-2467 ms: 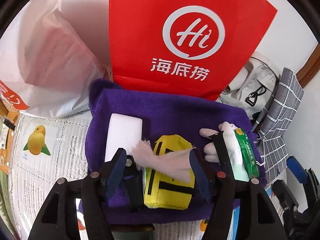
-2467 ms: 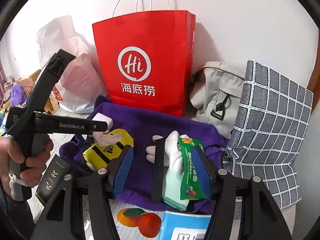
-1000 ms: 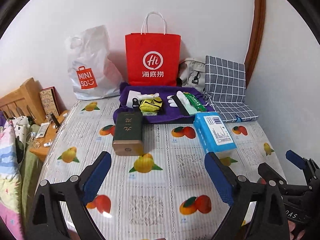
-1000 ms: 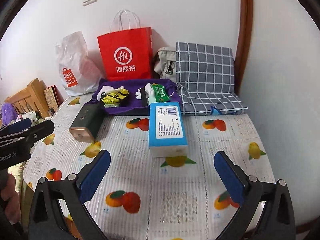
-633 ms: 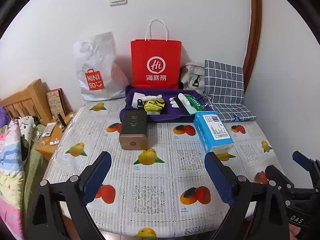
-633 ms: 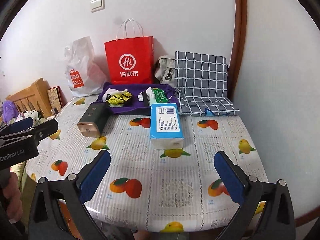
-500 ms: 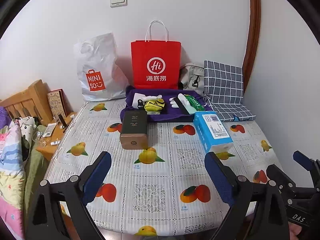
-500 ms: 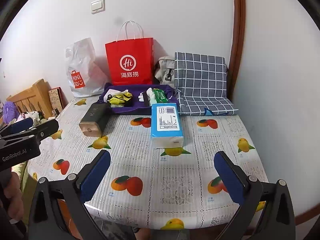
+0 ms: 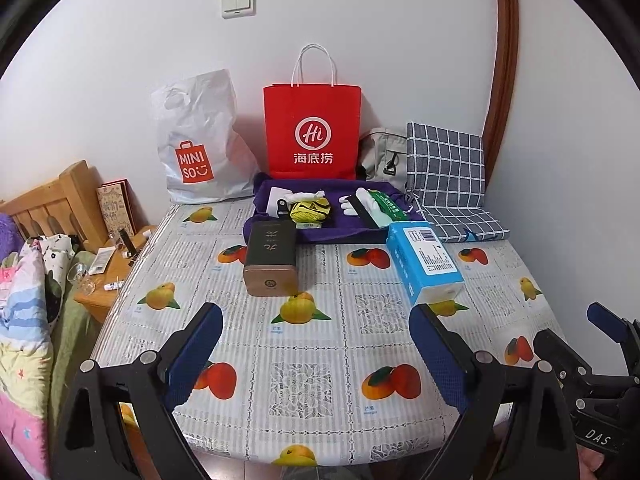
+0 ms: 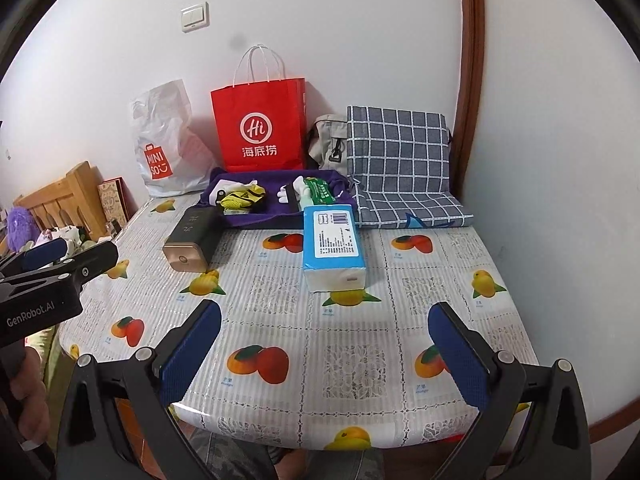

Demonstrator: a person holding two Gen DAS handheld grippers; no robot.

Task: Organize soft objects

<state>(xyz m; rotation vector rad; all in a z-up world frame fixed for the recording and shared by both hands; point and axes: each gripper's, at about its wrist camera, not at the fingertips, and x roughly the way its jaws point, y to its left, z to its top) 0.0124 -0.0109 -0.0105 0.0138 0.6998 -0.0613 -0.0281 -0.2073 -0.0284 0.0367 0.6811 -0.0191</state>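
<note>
Table point(image 9: 320, 360), fruit-print cover; both grippers held back at its near edge, well apart from all goods.

Left gripper point(image 9: 316, 344): fingers spread wide, nothing between them.
Right gripper point(image 10: 324, 344): fingers spread wide, likewise empty.

Purple cloth point(image 9: 344, 228), laid flat at the far side of the table, before the red bag point(image 9: 312, 132). On it, in two groups:
- left group: white pad point(image 9: 274, 196), black tag point(image 9: 282, 207), pale sock point(image 9: 308, 195), yellow pouch point(image 9: 310, 210), touching or overlapping one another;
- right group: white glove point(image 9: 352, 202), black strap point(image 9: 365, 214), green packet point(image 9: 386, 202), lying side by side and touching.

Off the cloth, on the bare table cover: dark box point(image 9: 271, 258), touching the cloth's near left edge; tissue pack point(image 9: 424, 262), at its near right corner.

Against the wall: white bag point(image 9: 196, 148) left of the red bag, grey bag point(image 9: 382, 156) and checked cushion point(image 9: 446, 168) to its right.

Status, as judged: small soft items were gathered on the cloth in orderly groups, so the sorting looked largely or wholly done. Possibly left: the tissue pack, soft but outside the cloth. Whether it belonged to the task could not be told.
</note>
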